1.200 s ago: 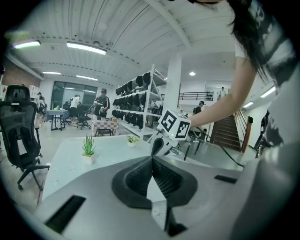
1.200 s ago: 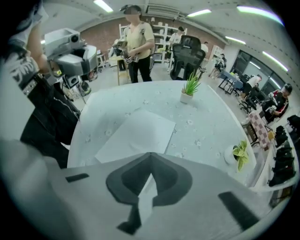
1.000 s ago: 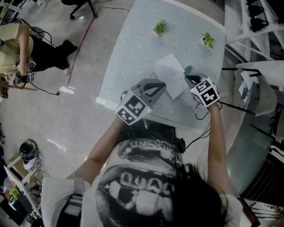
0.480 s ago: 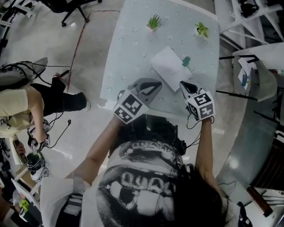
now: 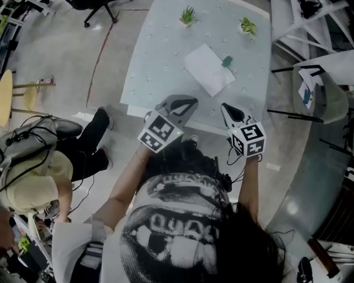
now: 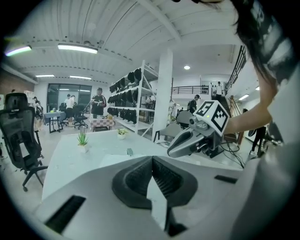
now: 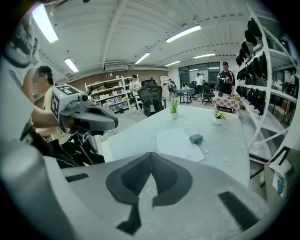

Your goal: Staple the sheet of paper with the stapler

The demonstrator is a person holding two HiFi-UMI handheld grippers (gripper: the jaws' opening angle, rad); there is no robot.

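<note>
The white sheet of paper (image 5: 206, 69) lies flat on the pale table (image 5: 160, 66), and the small green stapler (image 5: 227, 61) rests at its right corner. Both grippers hover over the table's near edge, well short of the paper. My left gripper (image 5: 191, 101) is shut with nothing in it, and so is my right gripper (image 5: 225, 106). In the right gripper view the paper (image 7: 176, 143) and the stapler (image 7: 196, 138) lie beyond the closed jaws, with the left gripper (image 7: 89, 119) off to the left. The left gripper view shows the stapler (image 6: 129, 151) far off.
Two small potted plants (image 5: 187, 15) (image 5: 247, 25) stand at the table's far edge. A grey chair (image 5: 323, 105) stands to the right of the table. A person (image 5: 38, 166) crouches on the floor at the left. Shelving (image 7: 269, 79) lines the right side.
Both grippers have drawn back from the paper towards the table's near edge. The right one was beside the stapler and is now clear of it. The person on the floor has shifted.
</note>
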